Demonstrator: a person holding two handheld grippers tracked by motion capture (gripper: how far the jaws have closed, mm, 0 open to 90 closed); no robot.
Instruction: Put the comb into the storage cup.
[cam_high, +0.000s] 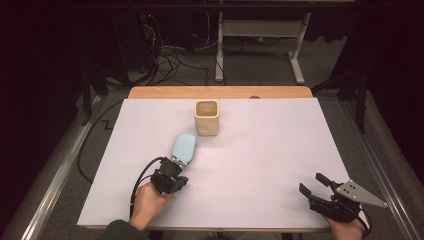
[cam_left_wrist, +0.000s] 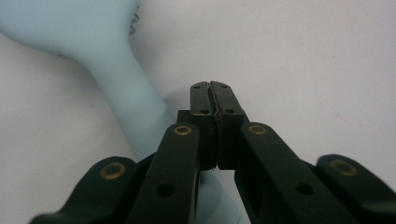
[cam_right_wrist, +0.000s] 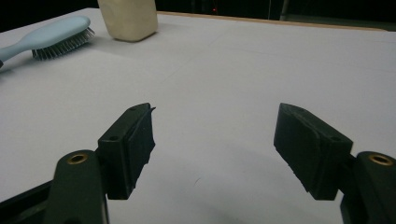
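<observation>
White paper covers the table (cam_high: 280, 160) in the high view; a pale blue plastic hairbrush (cam_high: 183, 147) lies near a cream square cup (cam_high: 207, 117), its handle at the left gripper (cam_high: 170, 176). Left gripper view: jaws closed together beside the handle, gripping nothing. Right gripper view: right gripper (cam_right_wrist: 215, 140) open, idle. Brush seems light, stiff, slippery; grip its handle

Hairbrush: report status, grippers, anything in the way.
Left gripper shut, nothing between jaws, hairbrush handle beside it. Right gripper open, empty. Hairbrush bristles down on table. Cup just beyond its head, apart.
</observation>
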